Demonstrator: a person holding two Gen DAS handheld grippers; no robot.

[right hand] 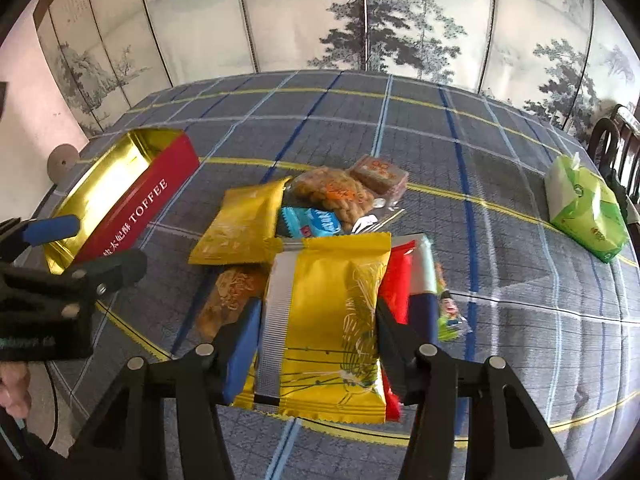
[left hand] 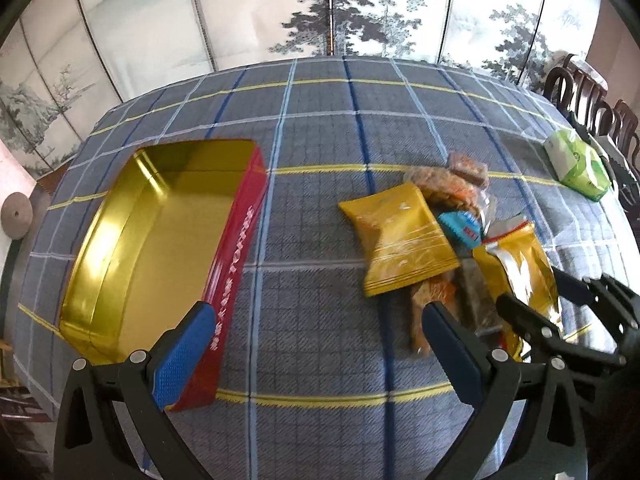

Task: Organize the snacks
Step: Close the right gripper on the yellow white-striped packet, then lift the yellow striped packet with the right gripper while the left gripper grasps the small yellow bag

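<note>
An open red toffee tin (left hand: 236, 248) with a gold inside lies empty on the plaid tablecloth, also at the left of the right wrist view (right hand: 148, 200). My left gripper (left hand: 318, 320) stands open beside the tin's near end, nothing between its fingers. A pile of snacks lies to the right: a yellow packet (left hand: 400, 240), a blue packet (left hand: 460, 230), a bag of fried twists (right hand: 336, 192) and a red packet (right hand: 396, 280). My right gripper (right hand: 316, 340) is shut on a gold packet (right hand: 324, 320) at the pile's near edge, its pads pressing both sides.
A green and white tissue pack (right hand: 588, 212) sits at the table's far right. Dark wooden chairs (left hand: 592, 100) stand beyond that edge. A painted folding screen (right hand: 360, 20) closes off the back. A small wrapped candy (right hand: 450, 312) lies right of the held packet.
</note>
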